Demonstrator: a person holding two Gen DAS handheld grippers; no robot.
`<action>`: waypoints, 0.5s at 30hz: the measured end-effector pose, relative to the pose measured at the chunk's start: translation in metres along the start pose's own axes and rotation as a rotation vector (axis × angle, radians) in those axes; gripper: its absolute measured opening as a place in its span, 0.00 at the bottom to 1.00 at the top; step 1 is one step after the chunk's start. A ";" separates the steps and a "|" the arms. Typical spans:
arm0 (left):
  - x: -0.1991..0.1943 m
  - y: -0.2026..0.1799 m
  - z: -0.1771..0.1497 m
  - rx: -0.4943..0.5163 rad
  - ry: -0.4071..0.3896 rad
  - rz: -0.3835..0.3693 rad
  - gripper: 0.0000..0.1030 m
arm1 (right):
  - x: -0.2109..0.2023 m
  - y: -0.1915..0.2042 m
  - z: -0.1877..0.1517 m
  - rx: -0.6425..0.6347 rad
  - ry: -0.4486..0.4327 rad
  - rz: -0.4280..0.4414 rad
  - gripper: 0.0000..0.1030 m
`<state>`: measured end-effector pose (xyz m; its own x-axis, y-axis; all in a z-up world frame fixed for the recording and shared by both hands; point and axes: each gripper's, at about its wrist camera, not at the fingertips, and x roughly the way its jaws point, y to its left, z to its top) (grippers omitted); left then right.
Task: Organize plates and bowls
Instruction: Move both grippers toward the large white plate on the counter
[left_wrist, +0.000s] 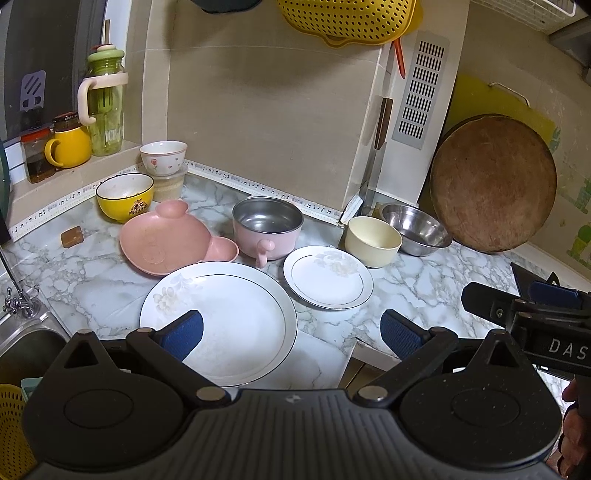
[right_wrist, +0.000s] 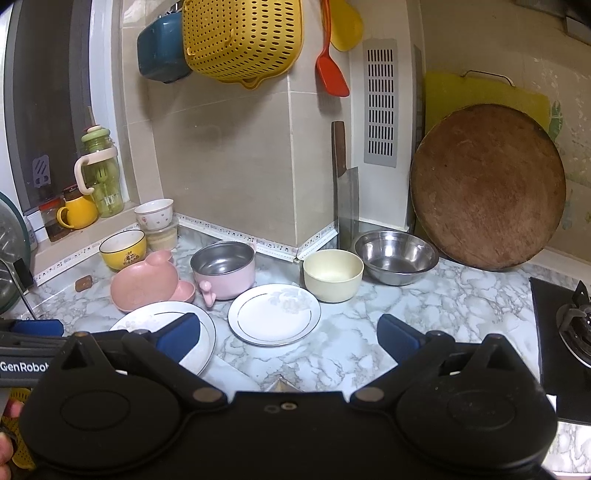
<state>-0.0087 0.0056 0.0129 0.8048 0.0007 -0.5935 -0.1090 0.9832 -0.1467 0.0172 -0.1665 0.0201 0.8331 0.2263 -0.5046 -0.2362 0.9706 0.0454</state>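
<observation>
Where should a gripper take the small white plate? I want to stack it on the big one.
Pinch the small white plate at its raised near rim, coming low from the front: it lies flat, and the pink pot and cream bowl crowd its far side.

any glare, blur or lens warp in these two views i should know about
Left wrist view: strong fisheye bend, the counter edge tape curves, corners go dark; sharp overall; the open left gripper blocks the bottom. Right wrist view: same bend, soft highlights inside the steel bowl and the pink pot, no harsh glare; the open right gripper hides the near counter.
</observation>
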 end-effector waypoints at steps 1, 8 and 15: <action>0.000 0.000 0.000 -0.001 -0.001 -0.001 1.00 | 0.000 0.000 0.000 0.001 0.000 0.000 0.99; -0.001 0.002 0.002 0.002 -0.014 0.002 1.00 | 0.001 0.001 0.001 0.005 -0.003 0.004 0.99; 0.001 0.005 0.003 0.002 -0.019 0.011 1.00 | 0.005 0.001 0.002 0.008 0.000 0.012 0.99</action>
<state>-0.0062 0.0114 0.0142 0.8145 0.0147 -0.5800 -0.1167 0.9834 -0.1391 0.0222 -0.1642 0.0195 0.8304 0.2380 -0.5038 -0.2420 0.9685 0.0586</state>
